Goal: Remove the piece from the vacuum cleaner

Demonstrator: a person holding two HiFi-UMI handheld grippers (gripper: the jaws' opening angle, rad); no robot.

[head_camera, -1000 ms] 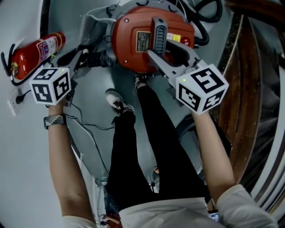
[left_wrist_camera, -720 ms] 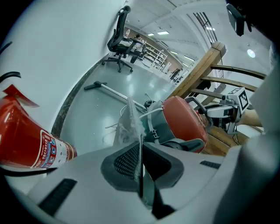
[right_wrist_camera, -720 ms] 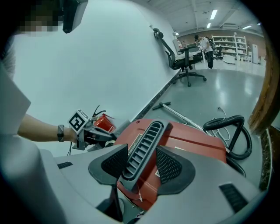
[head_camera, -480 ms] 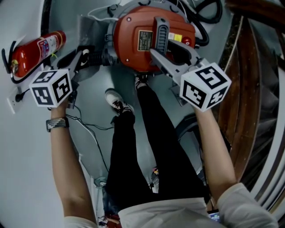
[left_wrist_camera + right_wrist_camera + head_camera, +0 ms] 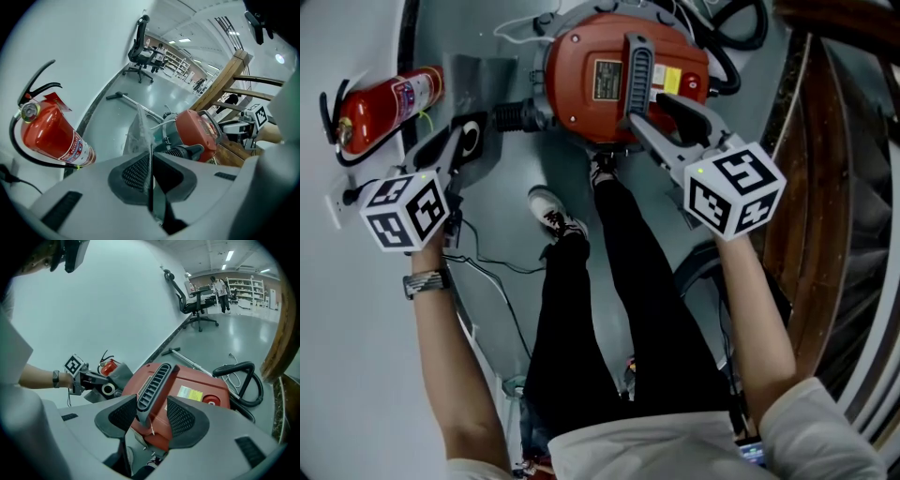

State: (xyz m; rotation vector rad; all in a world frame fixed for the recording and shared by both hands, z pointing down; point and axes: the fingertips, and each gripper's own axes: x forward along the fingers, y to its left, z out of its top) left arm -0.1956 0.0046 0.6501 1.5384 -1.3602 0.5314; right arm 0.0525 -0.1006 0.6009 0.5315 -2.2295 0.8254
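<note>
Up at 10 o'clock the fire extinguisher [image 5: 384, 108] is sitting by the wall. Our left gripper [image 5: 461, 136] is pinching the thin grey piece [image 5: 480, 84], jaws closed on its edge. We're holding it at 9 o'clock of the red vacuum cleaner [image 5: 591, 94], apart from the body. Over at 3 o'clock, our right gripper [image 5: 670, 117] is straddling the black handle [image 5: 637, 70], jaws standing apart.
</note>
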